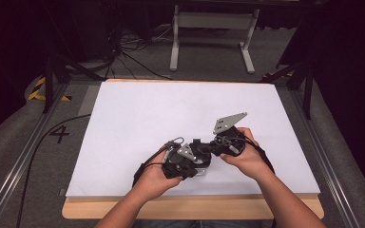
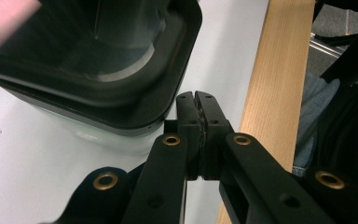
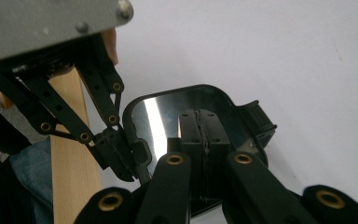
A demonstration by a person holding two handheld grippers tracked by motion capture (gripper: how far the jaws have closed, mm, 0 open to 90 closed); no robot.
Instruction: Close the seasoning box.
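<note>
A black container (image 2: 121, 70) with rounded corners and a glossy face (image 3: 158, 121) sits on the white table sheet (image 1: 171, 109), a ribbed latch (image 3: 261, 123) on one side. In the left gripper view a paler, see-through part shows under its dark rim. My left gripper (image 2: 196, 97) is shut, pads pressed together, just beside the container's corner. My right gripper (image 3: 200, 114) is also shut, its tips over the glossy face. In the right gripper view the left gripper's tips (image 3: 121, 161) touch the container's rim. In the high view both grippers (image 1: 195, 166) (image 1: 198, 145) meet near the table's front middle.
The wooden front edge (image 2: 279, 70) of the table runs close to both grippers, with the person's jeans (image 2: 314, 116) beyond it. The white sheet stretches bare to the back and sides. Metal rails (image 1: 24, 156) and floor cables (image 1: 123, 52) surround the table.
</note>
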